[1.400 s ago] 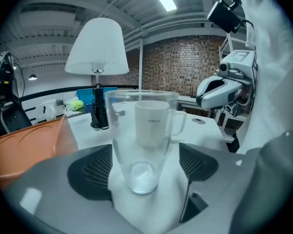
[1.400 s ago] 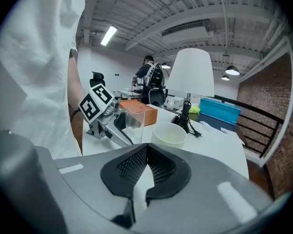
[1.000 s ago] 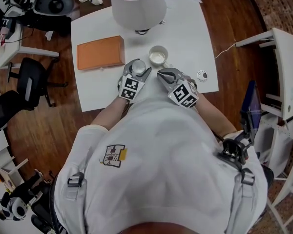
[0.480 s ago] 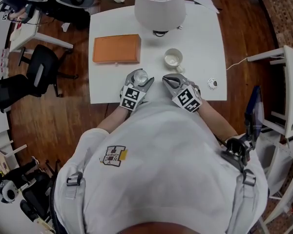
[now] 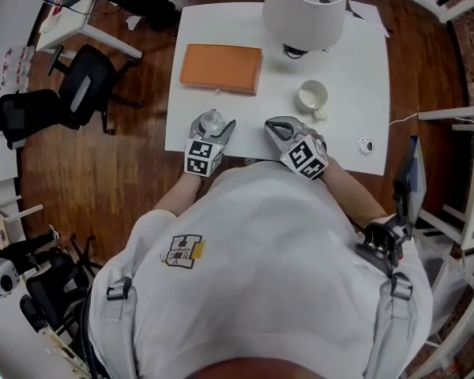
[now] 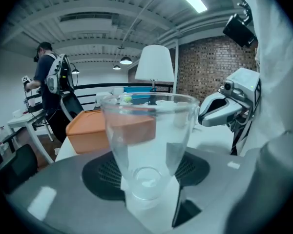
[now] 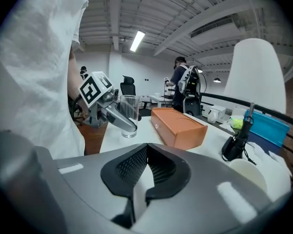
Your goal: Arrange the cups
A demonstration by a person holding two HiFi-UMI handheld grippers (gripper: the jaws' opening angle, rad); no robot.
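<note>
A clear glass (image 5: 211, 119) (image 6: 146, 126) stands upright between the jaws of my left gripper (image 5: 212, 125) (image 6: 147, 172), which is shut on it near the table's front left edge. From the right gripper view the glass (image 7: 129, 115) is seen with the left gripper (image 7: 112, 113) around it, low over the tabletop. My right gripper (image 5: 275, 125) (image 7: 147, 152) is shut with nothing in it, just right of the left one. A white cup (image 5: 310, 95) (image 7: 251, 174) sits on the table beyond and to the right of the right gripper.
An orange box (image 5: 221, 67) (image 7: 178, 126) lies at the back left of the white table (image 5: 355, 69). A white lamp (image 5: 304, 10) stands at the back. A small round object (image 5: 366, 144) sits near the right front edge. Office chairs and a person stand past the table.
My left gripper has carried the glass leftward, away from the white cup, towards the table's front left. The right gripper has also shifted left of the cup and stays shut.
</note>
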